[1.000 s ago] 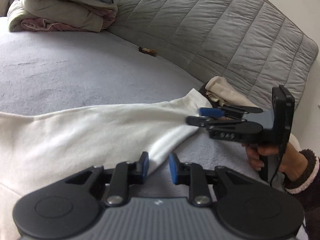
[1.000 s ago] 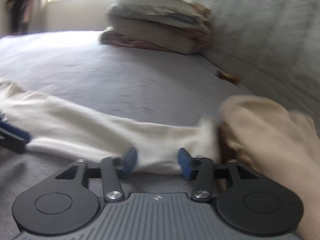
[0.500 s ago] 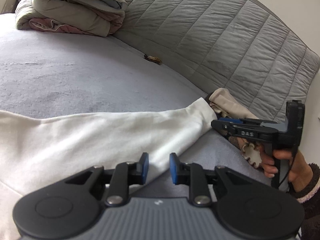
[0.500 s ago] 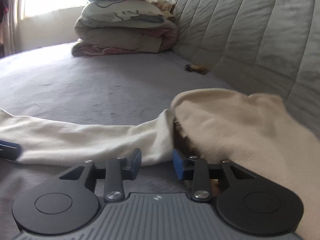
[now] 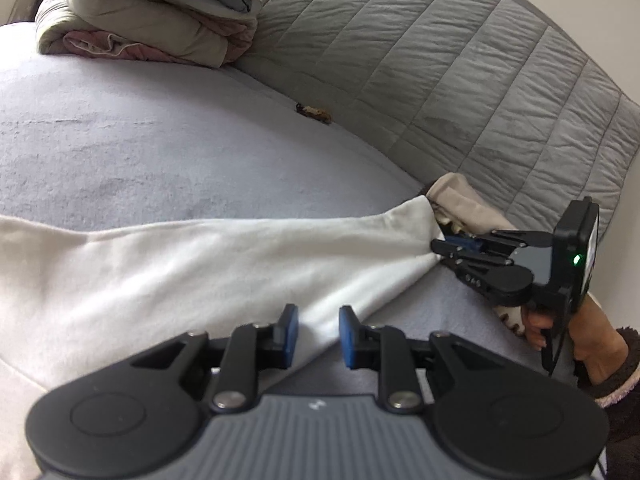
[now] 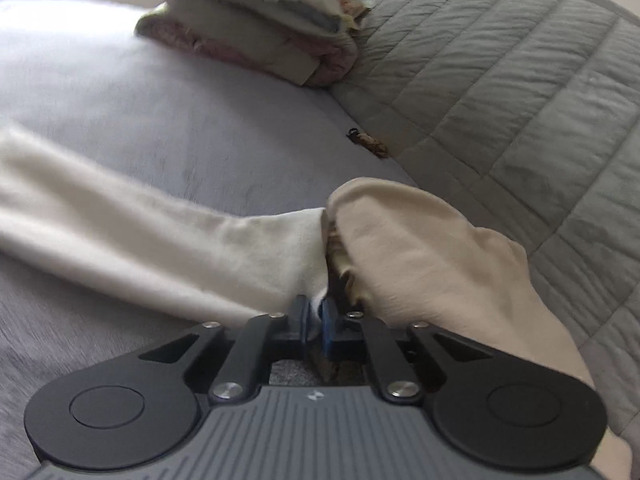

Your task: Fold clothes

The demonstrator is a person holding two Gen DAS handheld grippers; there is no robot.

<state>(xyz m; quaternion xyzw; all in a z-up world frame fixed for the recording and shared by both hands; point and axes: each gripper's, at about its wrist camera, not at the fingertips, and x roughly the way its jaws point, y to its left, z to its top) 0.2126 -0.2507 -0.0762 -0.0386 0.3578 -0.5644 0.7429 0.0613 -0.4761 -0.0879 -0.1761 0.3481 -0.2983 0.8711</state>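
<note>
Jaws: right gripper (image 6: 315,320) pinched on the cuff of the white sleeve (image 5: 224,252); left gripper (image 5: 318,330) narrowly apart over the sleeve's lower edge, gripping nothing. Garment lies spread on the bed (image 5: 120,152), lower-centre frame; folding looks barely begun. Sleeve's long axis runs left-right, cuff pointing right toward a beige cloth (image 6: 408,248).

Soft, even daylight with faint shadows; fisheye bending with dark corners; the right wrist view is slightly motion-blurred.
</note>
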